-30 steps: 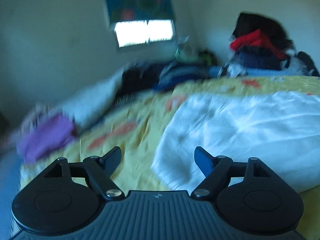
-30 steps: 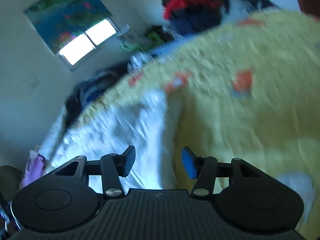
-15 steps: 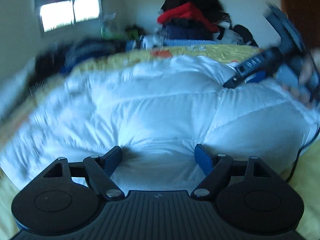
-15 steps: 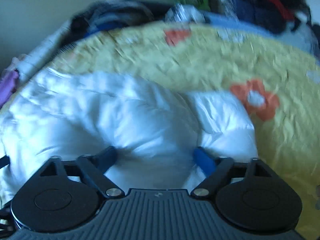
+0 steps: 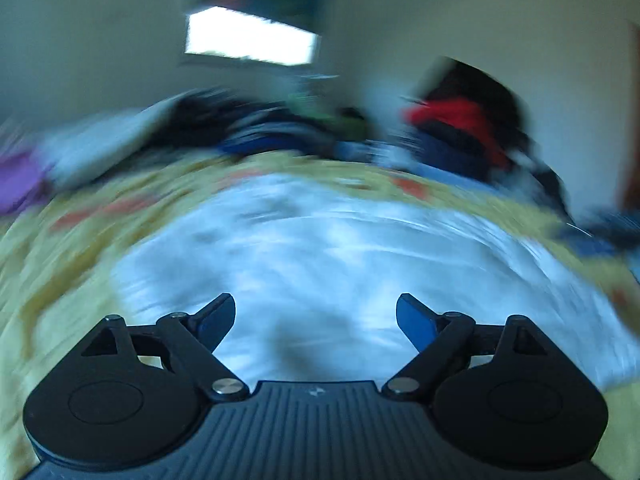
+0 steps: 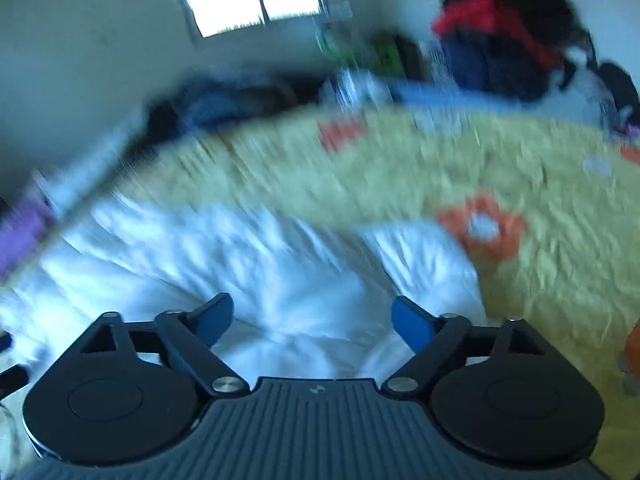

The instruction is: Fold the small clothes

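A white puffy garment (image 5: 340, 264) lies spread on the yellow flowered bedspread (image 5: 60, 264). It also shows in the right wrist view (image 6: 248, 272), with its right end near an orange flower. My left gripper (image 5: 316, 320) is open and empty, just above the garment's near edge. My right gripper (image 6: 312, 320) is open and empty, over the garment's right part. Both views are blurred by motion.
A heap of dark, red and blue clothes (image 5: 464, 132) sits at the far right of the bed, also in the right wrist view (image 6: 500, 40). More dark clothes (image 5: 240, 124) and a purple item (image 5: 20, 180) lie at the far left. A window (image 6: 252, 0) is behind.
Both grippers have pulled back and lifted from the white garment, staying open. The left view has swung left; the other gripper is out of its sight.
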`<state>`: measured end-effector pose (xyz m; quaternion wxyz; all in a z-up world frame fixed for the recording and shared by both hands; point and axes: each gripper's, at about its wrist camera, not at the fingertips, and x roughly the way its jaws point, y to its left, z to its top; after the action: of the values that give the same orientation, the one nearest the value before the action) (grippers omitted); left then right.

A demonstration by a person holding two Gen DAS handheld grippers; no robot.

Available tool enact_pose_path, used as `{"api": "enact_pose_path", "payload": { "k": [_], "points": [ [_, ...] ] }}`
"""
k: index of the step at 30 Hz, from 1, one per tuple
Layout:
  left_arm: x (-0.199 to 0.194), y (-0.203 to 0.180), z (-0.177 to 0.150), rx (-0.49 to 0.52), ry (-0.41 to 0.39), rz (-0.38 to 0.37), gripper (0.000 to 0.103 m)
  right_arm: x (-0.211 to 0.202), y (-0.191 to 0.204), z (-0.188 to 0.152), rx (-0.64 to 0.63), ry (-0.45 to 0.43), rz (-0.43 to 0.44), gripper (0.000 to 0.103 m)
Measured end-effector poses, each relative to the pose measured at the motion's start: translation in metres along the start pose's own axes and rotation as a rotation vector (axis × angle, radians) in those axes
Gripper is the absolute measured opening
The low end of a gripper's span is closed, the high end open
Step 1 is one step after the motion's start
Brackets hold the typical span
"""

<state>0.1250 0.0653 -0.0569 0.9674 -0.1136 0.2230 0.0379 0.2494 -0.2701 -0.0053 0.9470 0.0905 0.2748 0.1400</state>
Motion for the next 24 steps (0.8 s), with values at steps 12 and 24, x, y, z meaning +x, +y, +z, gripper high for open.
{"api": "enact_pose_path", "payload": {
  "k": [12,24],
  "points": [
    [0.051,0.091,0.016,-0.561,0.193,0.073,0.088,-0.001,0.059,-0.052,0.305,0.258,0.488,0.100],
    [0.074,0.080,0.024,-0.461,0.170,0.119,0.091,-0.040,0.057,-0.069,0.294,0.208,0.374,0.101]
  ]
}}
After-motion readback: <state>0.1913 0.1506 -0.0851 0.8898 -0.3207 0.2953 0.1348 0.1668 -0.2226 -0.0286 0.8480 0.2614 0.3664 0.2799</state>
